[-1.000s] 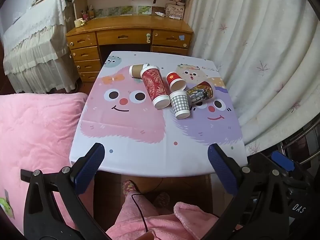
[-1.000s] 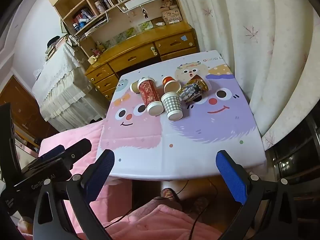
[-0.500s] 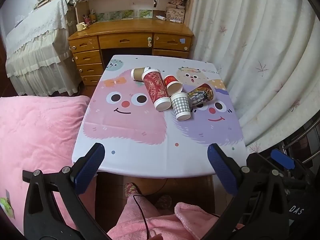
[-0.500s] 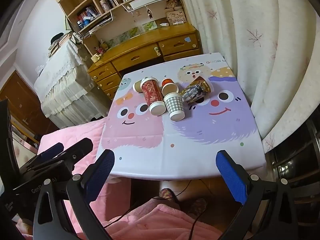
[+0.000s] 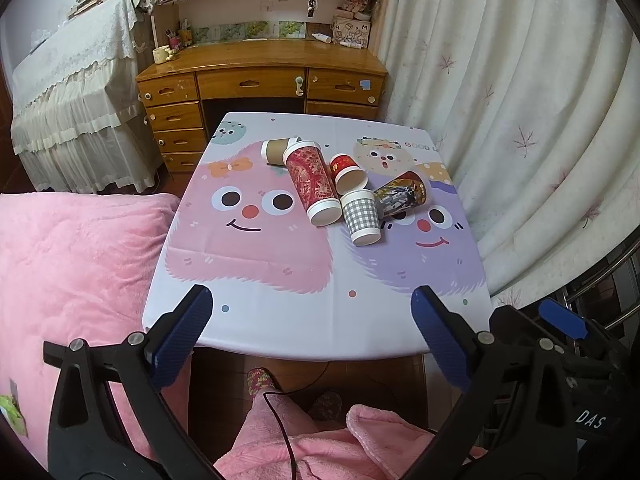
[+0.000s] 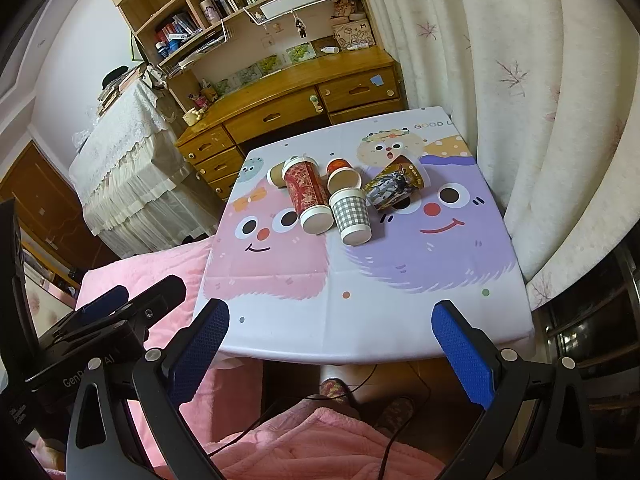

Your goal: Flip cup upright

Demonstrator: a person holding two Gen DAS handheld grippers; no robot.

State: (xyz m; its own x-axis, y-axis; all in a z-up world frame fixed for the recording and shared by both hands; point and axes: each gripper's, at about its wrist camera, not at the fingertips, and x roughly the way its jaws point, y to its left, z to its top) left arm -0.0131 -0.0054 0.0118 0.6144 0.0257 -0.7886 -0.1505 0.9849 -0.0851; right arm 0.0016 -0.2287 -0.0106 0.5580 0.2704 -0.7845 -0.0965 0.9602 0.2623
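Note:
Several paper cups lie on their sides in a cluster on the cartoon tablecloth (image 5: 280, 280): a tall red patterned cup (image 5: 312, 184), a grey checked cup (image 5: 361, 216), a small red cup (image 5: 347, 170), a brown cup (image 5: 277, 151) and a dark printed cup (image 5: 401, 196). The right wrist view shows the same cluster, with the tall red cup (image 6: 308, 196) and the checked cup (image 6: 351, 216). My left gripper (image 5: 310, 312) is open and empty, above the table's near edge. My right gripper (image 6: 330, 322) is open and empty, also at the near edge.
A pink blanket (image 5: 72, 272) lies left of the table and over the person's lap (image 5: 320, 452). A curtain (image 5: 520, 120) hangs along the right. A wooden desk (image 5: 260, 76) stands behind the table. The other gripper shows at the left in the right wrist view (image 6: 100, 328).
Both grippers have drifted slightly towards the table and tilted up; the cups appear a little lower in view. The cups have not moved. Both grippers stay open.

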